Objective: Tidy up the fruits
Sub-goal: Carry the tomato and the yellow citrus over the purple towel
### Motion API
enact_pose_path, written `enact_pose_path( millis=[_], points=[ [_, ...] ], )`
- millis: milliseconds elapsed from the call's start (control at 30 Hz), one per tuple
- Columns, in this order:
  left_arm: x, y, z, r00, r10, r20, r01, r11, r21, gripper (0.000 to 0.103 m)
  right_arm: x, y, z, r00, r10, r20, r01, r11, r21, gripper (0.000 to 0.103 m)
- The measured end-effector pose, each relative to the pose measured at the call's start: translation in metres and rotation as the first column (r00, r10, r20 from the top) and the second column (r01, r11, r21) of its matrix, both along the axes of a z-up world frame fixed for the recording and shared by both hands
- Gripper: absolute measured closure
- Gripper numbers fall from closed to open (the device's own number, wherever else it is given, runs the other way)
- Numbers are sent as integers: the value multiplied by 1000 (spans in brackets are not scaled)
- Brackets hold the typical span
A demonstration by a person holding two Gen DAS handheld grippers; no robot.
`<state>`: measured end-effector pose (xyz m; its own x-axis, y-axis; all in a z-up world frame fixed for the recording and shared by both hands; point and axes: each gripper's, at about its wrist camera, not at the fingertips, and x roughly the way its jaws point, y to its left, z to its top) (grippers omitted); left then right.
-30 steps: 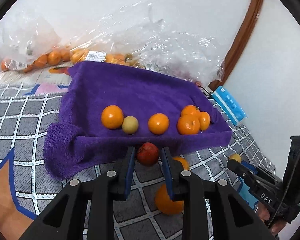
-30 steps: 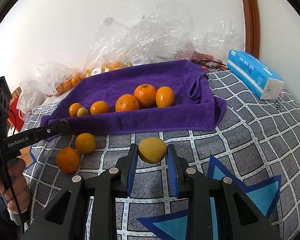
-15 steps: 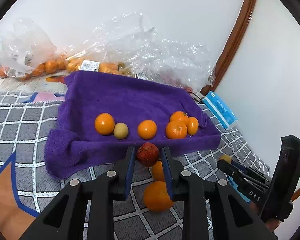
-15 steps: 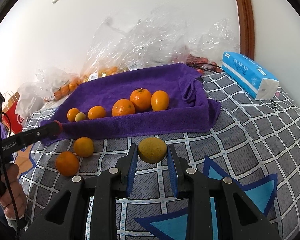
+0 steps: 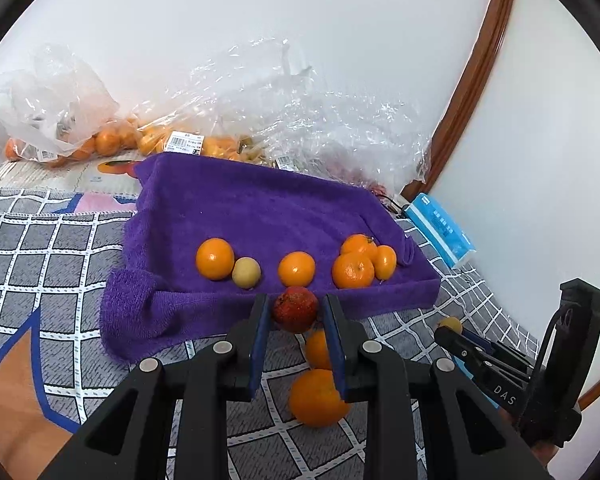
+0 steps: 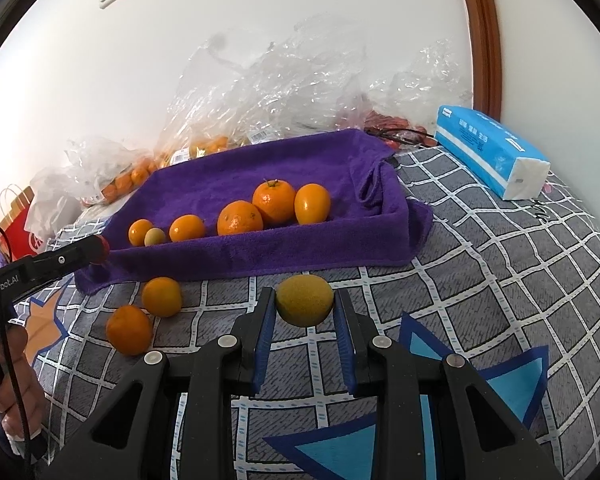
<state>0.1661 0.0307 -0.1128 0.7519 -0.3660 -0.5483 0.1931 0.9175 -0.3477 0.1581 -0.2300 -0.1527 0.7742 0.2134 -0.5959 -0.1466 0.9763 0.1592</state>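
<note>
Red and speckled, the round fruit [image 5: 295,309] sits clenched in my left tool [image 5: 294,312]. My right tool [image 6: 304,306] grips a dull yellow, dimpled fruit [image 6: 304,300].

Bright, even daylight is washing both fisheye views; the white wall [image 5: 260,20] is blowing out toward the top, glare is sparkling on the plastic bags [image 6: 284,80], edges are bending into black corners, and shadows are staying soft
</note>
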Motion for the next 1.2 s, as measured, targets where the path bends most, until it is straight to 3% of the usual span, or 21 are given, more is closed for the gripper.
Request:
enact_pose_path(
  millis=[367,700,1200],
  points=[
    [2,2,0,1000,19,-2,-19,1000,-3,77,1,-7,1,1000,-16,-2,16,999,45,74],
    [1,5,2,1000,31,1,-31,999,-11,77,-3,4,4,1000,-17,6,17,999,-50,74],
    [-1,10,13,997,69,20,-69,998,6,77,9,15,47,997,23,78,-20,999,-32,74]
  ],
)
